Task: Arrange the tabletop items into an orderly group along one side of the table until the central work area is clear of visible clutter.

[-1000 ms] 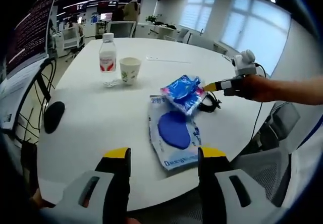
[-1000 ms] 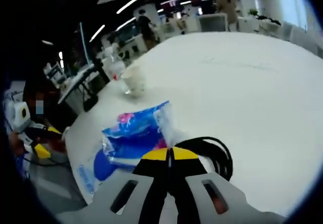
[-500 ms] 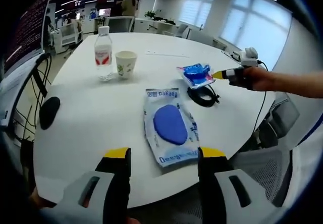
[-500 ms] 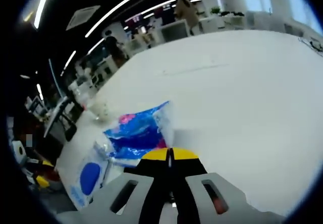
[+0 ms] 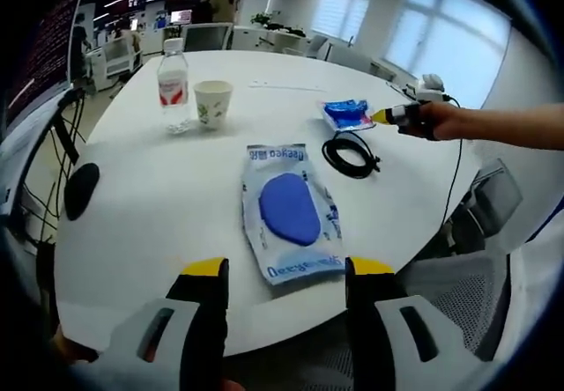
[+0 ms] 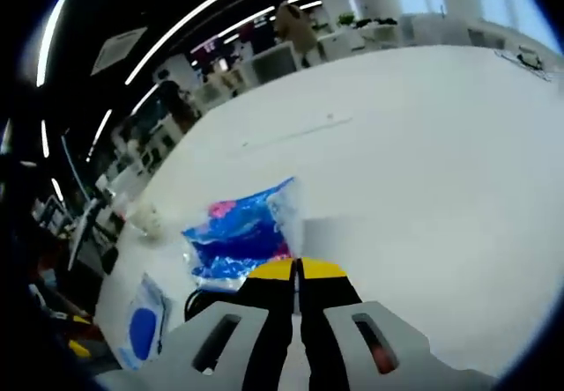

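A large white pack with a blue oval (image 5: 291, 210) lies flat in the middle of the white round table (image 5: 159, 232). Beyond it rests a coiled black cable (image 5: 351, 155). My right gripper (image 5: 385, 116), in a person's hand, is shut on a small blue packet (image 5: 345, 112) just past the cable. In the right gripper view the same blue packet (image 6: 242, 232) sticks out from the closed jaws of my right gripper (image 6: 298, 269), with the cable (image 6: 204, 301) and the large pack (image 6: 141, 329) below left. My left gripper (image 5: 287, 272) stands open over the near table edge, holding nothing.
A water bottle (image 5: 173, 92) and a paper cup (image 5: 211, 103) stand side by side at the far left. A black oval object (image 5: 79, 188) lies near the left edge. Office chairs (image 5: 480, 206) sit to the right. The far part of the table is bare.
My right gripper has carried the small blue packet off the large pack, over the cable, to the table's far right. The left view has pulled back a little.
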A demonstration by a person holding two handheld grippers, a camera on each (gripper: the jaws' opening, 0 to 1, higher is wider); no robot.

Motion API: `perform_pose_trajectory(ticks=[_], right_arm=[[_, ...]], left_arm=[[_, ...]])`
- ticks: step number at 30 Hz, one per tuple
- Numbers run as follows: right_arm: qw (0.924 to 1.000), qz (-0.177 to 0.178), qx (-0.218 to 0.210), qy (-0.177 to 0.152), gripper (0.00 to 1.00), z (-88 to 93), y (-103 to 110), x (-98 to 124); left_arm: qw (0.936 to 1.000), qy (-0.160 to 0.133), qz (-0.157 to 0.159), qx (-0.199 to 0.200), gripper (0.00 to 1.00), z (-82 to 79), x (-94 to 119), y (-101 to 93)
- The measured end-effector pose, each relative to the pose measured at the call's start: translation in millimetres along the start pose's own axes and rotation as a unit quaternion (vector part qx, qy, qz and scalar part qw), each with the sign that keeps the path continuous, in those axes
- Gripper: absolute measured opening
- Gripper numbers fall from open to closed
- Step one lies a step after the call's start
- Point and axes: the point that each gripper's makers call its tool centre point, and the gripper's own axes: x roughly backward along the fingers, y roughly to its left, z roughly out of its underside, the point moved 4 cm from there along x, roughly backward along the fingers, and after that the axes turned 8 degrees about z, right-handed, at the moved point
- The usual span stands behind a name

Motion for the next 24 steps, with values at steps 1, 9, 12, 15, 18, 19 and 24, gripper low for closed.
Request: perform_pose_trajectory(ticks=[1, 9, 12, 15, 18, 19, 24], right_arm=[[1.0, 0.002, -0.003, -0.001, 0.0, -1.4, -0.9, -0.4], [0.9997, 0.012, -0.019, -0.006, 0.0, -14.6, -12.7, -5.8], [0.9997, 0.015, -0.02, -0.004, 0.0, -16.1, -17.1, -8.2], [0.9996, 0.017, -0.021, 0.001, 0.0, -14.3, -20.7, -10.4], [0.9996, 0.021, -0.019, 0.009, 0.0, -10.8, -24.2, -11.6], [0.9996, 0.021, -0.019, 0.009, 0.0, -10.2, -24.4, -11.6], [0.9996, 0.007, -0.013, 0.024, 0.02, -1.4, -23.1, -13.2]], left_arm=[[1.0, 0.0, 0.001, 0.0, 0.53, 0.1, -0.6, -0.6], [1.0, 0.009, 0.003, 0.003, 0.53, 3.9, -3.5, -6.4], [0.9999, 0.011, 0.002, 0.006, 0.53, 5.0, -4.0, -6.6], [0.9999, 0.015, -0.001, 0.007, 0.53, 6.6, -4.6, -5.9], [0.9998, 0.019, -0.004, 0.002, 0.53, 7.8, -4.4, -6.0], [0.9997, 0.022, -0.005, -0.002, 0.53, 9.0, -4.4, -5.9], [0.9995, 0.029, -0.012, -0.008, 0.53, 16.1, -4.4, -1.6]])
